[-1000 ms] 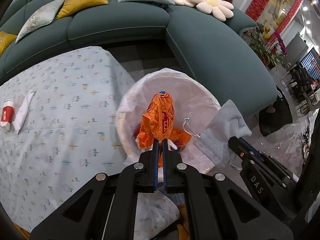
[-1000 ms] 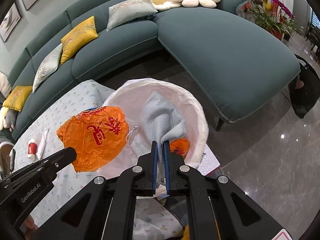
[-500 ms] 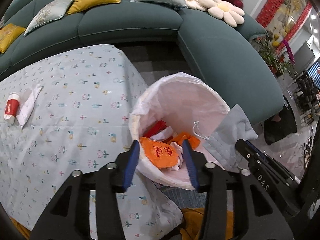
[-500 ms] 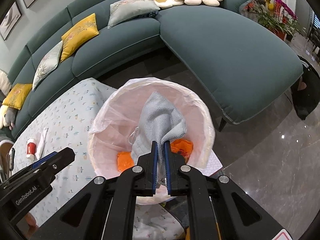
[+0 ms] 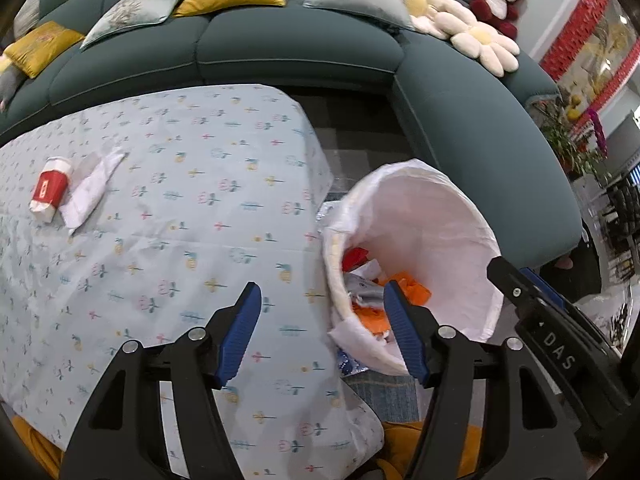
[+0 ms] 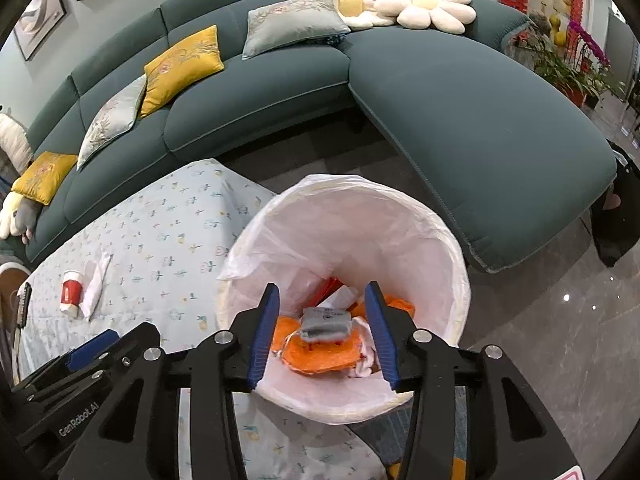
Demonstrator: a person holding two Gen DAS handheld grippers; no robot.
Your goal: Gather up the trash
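Bin (image 6: 448, 240) off the table's right edge holds grey cloth (image 6: 326, 324) on orange wrapper (image 6: 320, 354); left gripper (image 5: 322, 304) and right gripper (image 6: 320, 300), jaws just opened, empty; red cup (image 5: 50, 190) and napkin (image 5: 92, 186) near the left edge remain.

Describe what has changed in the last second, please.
Both grippers, left gripper and right gripper, opened and let go: the orange bag and the grey cloth dropped into the lined bin. Red cup and napkin stayed on the table.
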